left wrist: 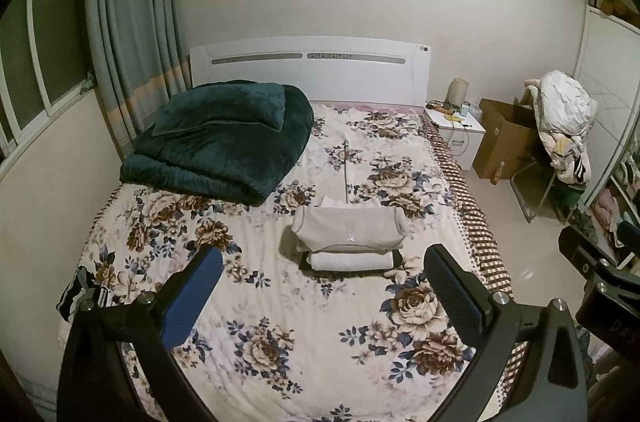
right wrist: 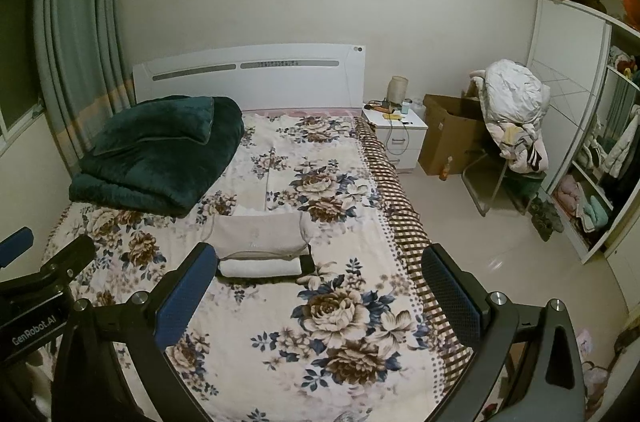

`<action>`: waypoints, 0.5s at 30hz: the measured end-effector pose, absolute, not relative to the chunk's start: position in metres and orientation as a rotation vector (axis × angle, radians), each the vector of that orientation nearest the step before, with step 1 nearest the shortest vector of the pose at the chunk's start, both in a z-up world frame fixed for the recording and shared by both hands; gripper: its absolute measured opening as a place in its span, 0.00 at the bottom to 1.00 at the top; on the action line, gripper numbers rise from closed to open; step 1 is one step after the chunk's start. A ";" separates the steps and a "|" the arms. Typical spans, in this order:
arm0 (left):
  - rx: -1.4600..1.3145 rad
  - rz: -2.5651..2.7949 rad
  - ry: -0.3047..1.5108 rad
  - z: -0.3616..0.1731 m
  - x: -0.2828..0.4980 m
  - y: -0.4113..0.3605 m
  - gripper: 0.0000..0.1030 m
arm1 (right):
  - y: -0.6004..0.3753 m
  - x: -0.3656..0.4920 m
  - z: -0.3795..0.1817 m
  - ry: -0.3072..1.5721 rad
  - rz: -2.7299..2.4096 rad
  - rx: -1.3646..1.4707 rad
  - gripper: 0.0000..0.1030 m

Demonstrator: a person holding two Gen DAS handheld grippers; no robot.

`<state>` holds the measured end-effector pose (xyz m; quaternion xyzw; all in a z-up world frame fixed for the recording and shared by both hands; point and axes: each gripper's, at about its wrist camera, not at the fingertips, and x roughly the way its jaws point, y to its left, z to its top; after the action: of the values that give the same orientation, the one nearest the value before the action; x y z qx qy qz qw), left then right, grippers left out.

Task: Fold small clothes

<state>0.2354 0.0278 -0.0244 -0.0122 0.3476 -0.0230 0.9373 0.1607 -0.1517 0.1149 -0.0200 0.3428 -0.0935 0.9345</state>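
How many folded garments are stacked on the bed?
3 visible: a beige top uppermost, a white piece under it, a dark piece at the bottom edge. More may be hidden; white cloth shows behind.

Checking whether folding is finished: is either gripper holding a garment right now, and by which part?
Nothing is held. The left gripper and right gripper are both open and empty above the bed, short of the folded clothes stack.

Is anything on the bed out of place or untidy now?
Nothing stands out. The folded clothes sit in a neat stack on the floral bedspread, and the green quilt lies folded near the headboard. Both grippers are open and empty.
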 end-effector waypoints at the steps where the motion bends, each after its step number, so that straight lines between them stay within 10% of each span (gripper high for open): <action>1: -0.027 -0.047 0.711 -0.023 0.236 0.027 1.00 | -0.151 0.162 0.116 0.702 -0.190 -0.041 1.00; 15: -0.032 -0.045 0.710 -0.019 0.238 0.028 1.00 | -0.152 0.157 0.113 0.699 -0.196 -0.038 1.00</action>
<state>0.2385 0.0278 -0.0186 -0.0157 0.3476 -0.0219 0.9373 0.1573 -0.1518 0.1131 -0.0185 0.3420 -0.0961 0.9346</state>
